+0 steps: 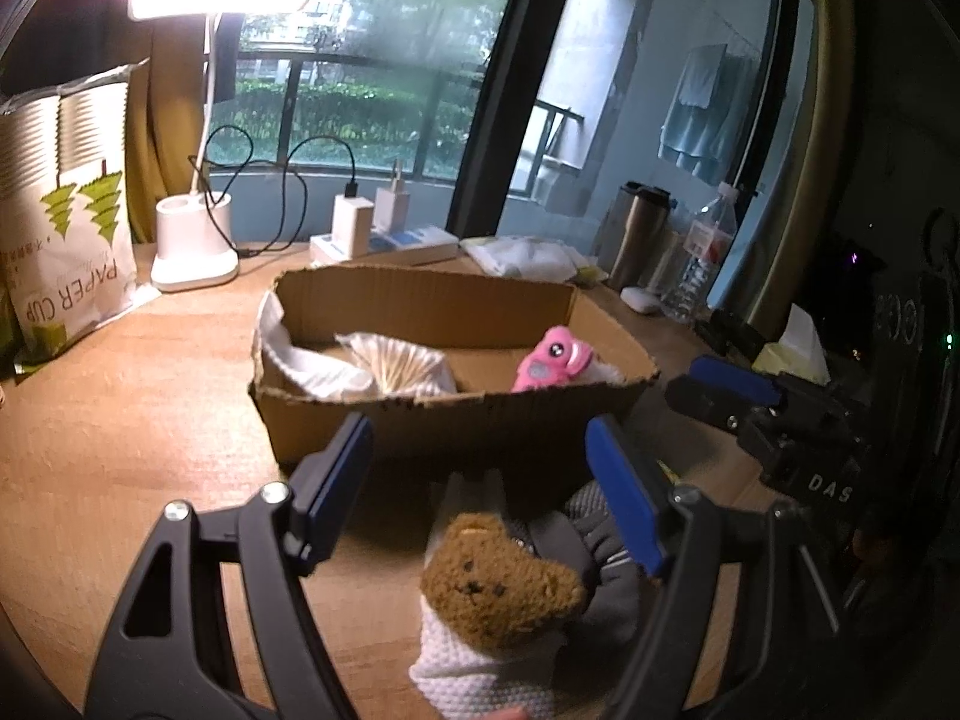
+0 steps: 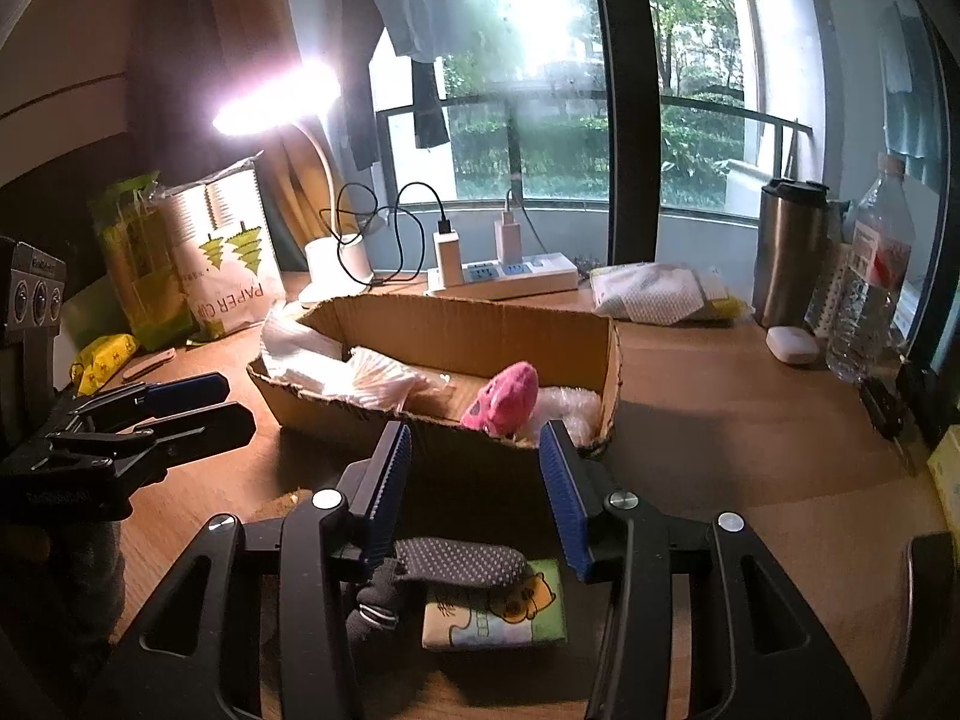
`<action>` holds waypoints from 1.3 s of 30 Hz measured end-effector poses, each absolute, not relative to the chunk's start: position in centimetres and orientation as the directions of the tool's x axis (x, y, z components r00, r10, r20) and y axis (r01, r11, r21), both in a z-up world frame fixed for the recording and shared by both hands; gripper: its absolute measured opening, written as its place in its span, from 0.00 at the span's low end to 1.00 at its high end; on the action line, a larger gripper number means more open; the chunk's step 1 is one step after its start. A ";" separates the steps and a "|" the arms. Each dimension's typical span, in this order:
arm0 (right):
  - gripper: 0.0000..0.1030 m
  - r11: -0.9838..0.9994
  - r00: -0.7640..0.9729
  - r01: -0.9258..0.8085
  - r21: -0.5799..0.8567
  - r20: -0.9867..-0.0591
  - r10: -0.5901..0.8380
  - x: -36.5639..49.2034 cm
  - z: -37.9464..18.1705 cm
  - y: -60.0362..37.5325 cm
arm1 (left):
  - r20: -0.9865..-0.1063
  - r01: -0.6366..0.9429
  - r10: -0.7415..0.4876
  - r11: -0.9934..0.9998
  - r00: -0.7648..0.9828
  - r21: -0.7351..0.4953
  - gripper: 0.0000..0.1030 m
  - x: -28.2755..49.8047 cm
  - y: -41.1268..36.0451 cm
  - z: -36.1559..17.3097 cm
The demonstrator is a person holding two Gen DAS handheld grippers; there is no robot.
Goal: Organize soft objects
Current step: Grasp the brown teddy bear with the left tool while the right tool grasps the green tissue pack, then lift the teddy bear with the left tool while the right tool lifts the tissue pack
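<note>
A low cardboard box (image 1: 420,306) (image 2: 480,318) stands on the wooden desk. It holds white cloths (image 1: 318,360), a cotton swab bundle (image 1: 396,363) and a pink plush toy (image 1: 552,360) (image 2: 504,399). My left gripper (image 1: 480,474) is open above a brown bear in a white knit (image 1: 498,600) and a grey glove (image 1: 606,540), in front of the box. My right gripper (image 2: 474,474) is open above a grey dotted glove (image 2: 456,561) and a small cartoon tissue pack (image 2: 498,612). The right gripper also shows in the left wrist view (image 1: 720,387).
A lit desk lamp (image 1: 192,252), a paper cup bag (image 1: 66,252), a power strip with chargers (image 2: 504,276), a folded cloth (image 2: 654,294), a steel tumbler (image 2: 786,252), a water bottle (image 2: 870,282) and a white earbud case (image 2: 792,345) ring the box.
</note>
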State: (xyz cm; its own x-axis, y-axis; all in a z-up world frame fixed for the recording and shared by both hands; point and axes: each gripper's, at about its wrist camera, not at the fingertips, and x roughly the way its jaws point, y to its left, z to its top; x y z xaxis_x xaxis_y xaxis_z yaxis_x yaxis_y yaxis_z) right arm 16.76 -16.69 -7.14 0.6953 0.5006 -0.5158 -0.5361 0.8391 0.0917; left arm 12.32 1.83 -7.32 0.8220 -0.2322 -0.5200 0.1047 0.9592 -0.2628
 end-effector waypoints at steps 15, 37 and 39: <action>0.46 0.851 0.666 -0.513 0.113 -0.573 0.478 16.8 -9.6 -17.2 | -0.581 0.087 -0.237 0.958 0.779 -0.274 0.73 12.1 1.8 -9.6; 0.63 0.851 0.598 -0.512 0.113 -0.664 0.448 16.1 -12.4 -17.9 | -0.662 0.128 -0.287 0.952 0.692 -0.279 0.73 12.1 0.0 -12.2; 0.63 0.848 0.590 -0.518 0.112 -0.671 0.449 16.0 -12.6 -17.9 | -0.667 0.137 -0.296 0.950 0.684 -0.281 0.73 12.2 -0.1 -12.3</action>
